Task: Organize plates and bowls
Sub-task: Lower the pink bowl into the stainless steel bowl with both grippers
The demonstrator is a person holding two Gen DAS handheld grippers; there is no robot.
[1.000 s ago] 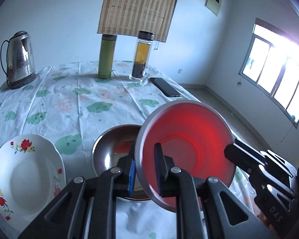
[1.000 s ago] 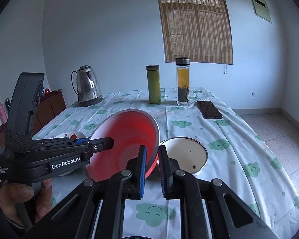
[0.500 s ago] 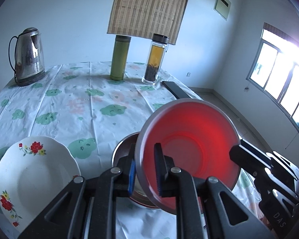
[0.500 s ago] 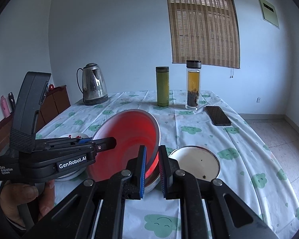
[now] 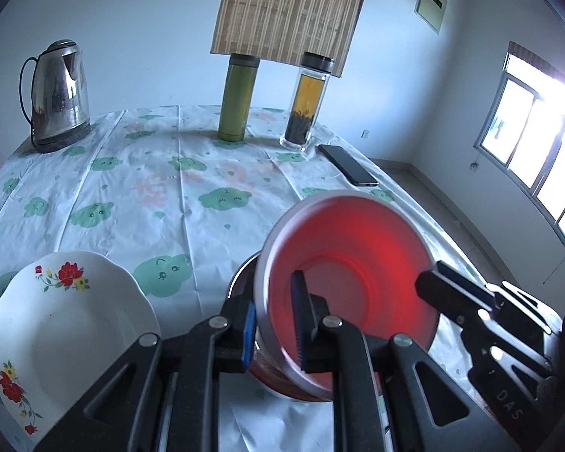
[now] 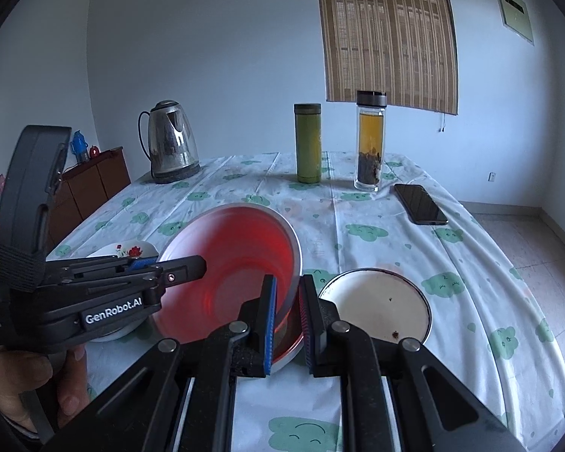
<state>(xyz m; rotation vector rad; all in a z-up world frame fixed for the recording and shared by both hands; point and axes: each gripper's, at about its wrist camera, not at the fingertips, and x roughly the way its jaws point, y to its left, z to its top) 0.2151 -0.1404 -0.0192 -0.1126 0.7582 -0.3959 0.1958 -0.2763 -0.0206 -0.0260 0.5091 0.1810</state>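
- Covering the round table, one white tablecloth (image 6: pixel 376 248) printed with green clouds is lying under everything, with pale walls and one bamboo blind (image 6: pixel 388 34) hanging behind.
- Nearest, two grippers are clamping one red bowl (image 5: pixel 354 271) by opposite sides of its grey rim, holding it tilted above the cloth.
- One left gripper (image 5: pixel 275 324) is pinching the rim with its jaws nearly closed, one blue pad inside the bowl and one outside.
- One right gripper (image 6: pixel 286 320) is gripping the opposite rim the same way, jaws narrowed onto the thin wall.
- One hand (image 6: pixel 26 380) is showing at the lower left of the right wrist view, wrapping the left gripper's handle.
- Directly under the red bowl, one steel bowl (image 5: pixel 241 282) is sitting on the cloth, mostly hidden.
- Two plates are lying to either side: one flowered plate (image 5: pixel 67 324) with red blossoms well to the left, and one plain round plate (image 6: pixel 376 301) with a dark rim just beside the bowls on the right.
- Further back, one black phone (image 6: pixel 420 203) is lying flat near the right edge.
- At the far side, three vessels are standing upright: one steel kettle (image 6: pixel 171 143), one green flask (image 6: pixel 308 143) and one clear tea bottle (image 6: pixel 370 143).
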